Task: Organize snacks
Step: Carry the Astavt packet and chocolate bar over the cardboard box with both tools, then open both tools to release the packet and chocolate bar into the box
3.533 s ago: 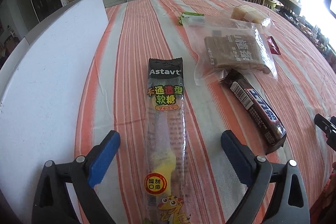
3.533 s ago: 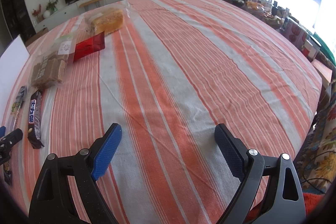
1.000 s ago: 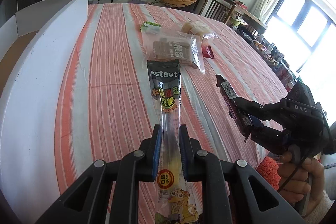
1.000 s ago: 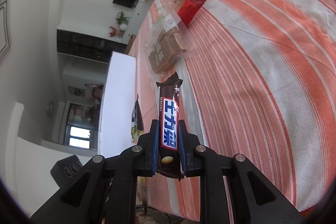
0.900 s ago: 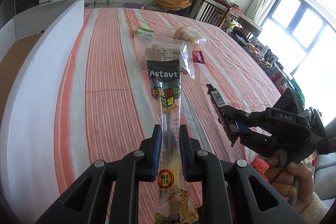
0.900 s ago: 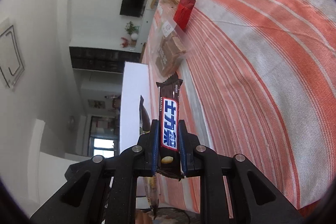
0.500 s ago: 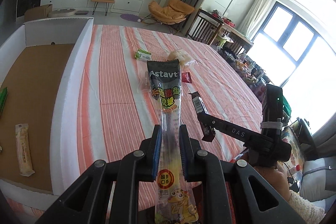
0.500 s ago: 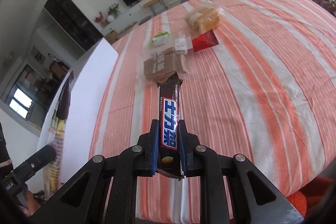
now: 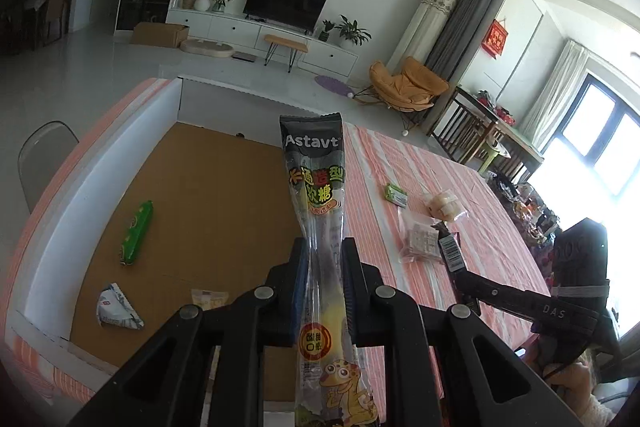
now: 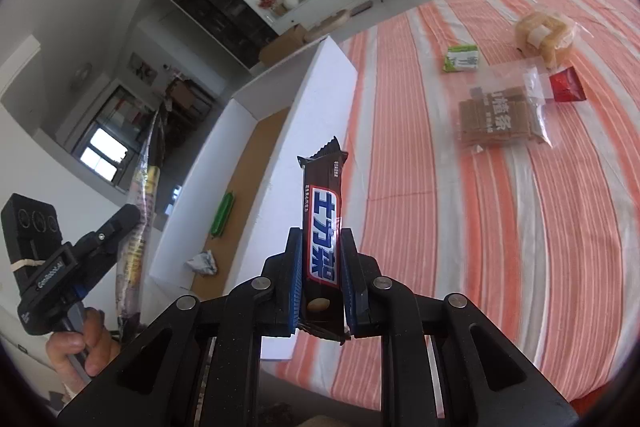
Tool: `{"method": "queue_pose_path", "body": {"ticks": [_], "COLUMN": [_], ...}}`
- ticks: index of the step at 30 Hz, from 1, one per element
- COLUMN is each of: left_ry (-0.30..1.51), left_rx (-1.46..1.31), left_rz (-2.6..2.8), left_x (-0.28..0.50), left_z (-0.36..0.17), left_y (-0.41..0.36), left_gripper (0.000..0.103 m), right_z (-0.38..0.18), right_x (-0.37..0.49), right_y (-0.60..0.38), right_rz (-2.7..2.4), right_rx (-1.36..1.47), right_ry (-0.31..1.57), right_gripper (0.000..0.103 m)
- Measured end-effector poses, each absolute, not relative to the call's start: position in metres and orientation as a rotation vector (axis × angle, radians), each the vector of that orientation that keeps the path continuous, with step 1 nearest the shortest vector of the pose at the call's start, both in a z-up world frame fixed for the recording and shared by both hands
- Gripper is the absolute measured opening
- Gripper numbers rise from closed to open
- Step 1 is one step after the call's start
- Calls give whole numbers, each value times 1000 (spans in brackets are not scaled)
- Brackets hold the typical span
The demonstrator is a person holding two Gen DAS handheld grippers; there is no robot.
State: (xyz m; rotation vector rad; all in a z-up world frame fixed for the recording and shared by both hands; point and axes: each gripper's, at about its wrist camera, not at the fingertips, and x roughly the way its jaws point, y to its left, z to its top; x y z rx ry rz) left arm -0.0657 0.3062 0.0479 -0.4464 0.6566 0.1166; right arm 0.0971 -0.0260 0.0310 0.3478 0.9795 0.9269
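Two snacks off the striped tablecloth (image 10: pixel 500 211) since a few seconds earlier, when both lay flat between wide-open jaws. Left gripper (image 9: pixel 325 267) clamped tight on the long gummy-candy pack (image 9: pixel 316 187), pinched at its clear lower half and standing up along the fingers. Right gripper (image 10: pixel 320 267) closed firmly on the brown chocolate bar (image 10: pixel 323 223), held near its lower end. Both lifted and swung across within the last second toward the white-walled box (image 9: pixel 100 187); candy pack now over its brown floor, chocolate bar just beside the near wall (image 10: pixel 304 131). Probably the carry almost done, release into the box next.

Already lying inside: a green packet (image 9: pixel 136 233), a crumpled white-and-blue wrapper (image 9: pixel 116 309), and a pale packet (image 9: pixel 210 297) half hidden behind the left gripper's fingers. Still out on the cloth: a green-and-white pack (image 10: pixel 462 58), a bagged bread roll (image 10: pixel 546 31), a clear bag of brown biscuits (image 10: pixel 500 119) and a red sachet (image 10: pixel 566 85). Box's near corner cut off by the gripper body; small print on the wrappers too blurred to read.
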Motion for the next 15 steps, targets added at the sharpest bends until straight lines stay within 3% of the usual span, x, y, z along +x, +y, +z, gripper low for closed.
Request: {"method": "queue_pose_path", "body": {"ticks": [6,7,8,9,10,11,15], "left_ry": [722,744,783,813,832,837,793], "left_rx": [-392,-378,-357,-340,-331,-326,-322], "left_rz": [319,354,394,431,464,487,501], "left_x": [-69,-67,-64,-62,-62,-63,-65], "left_z": [15,5,-8,-19,-29,-36,-44], "left_y": [360,364,367,370,372,372,359], "left_gripper": [18,25,39,48,65,73,83], "right_z": [70,67,62,53,45,38,15], "right_x": [89,89,89,90,92,93,93], "right_y": [74,89,102,113,118,116,72], "right_rz": [1151,1160,1140,1103,1065,1022,867], "right_rx": [335,312,273,222,188,166,44], "right_ry": [983,988,998,1019,1030,1023,917], "right_gripper": [19,22,24,39,62,67,67]}}
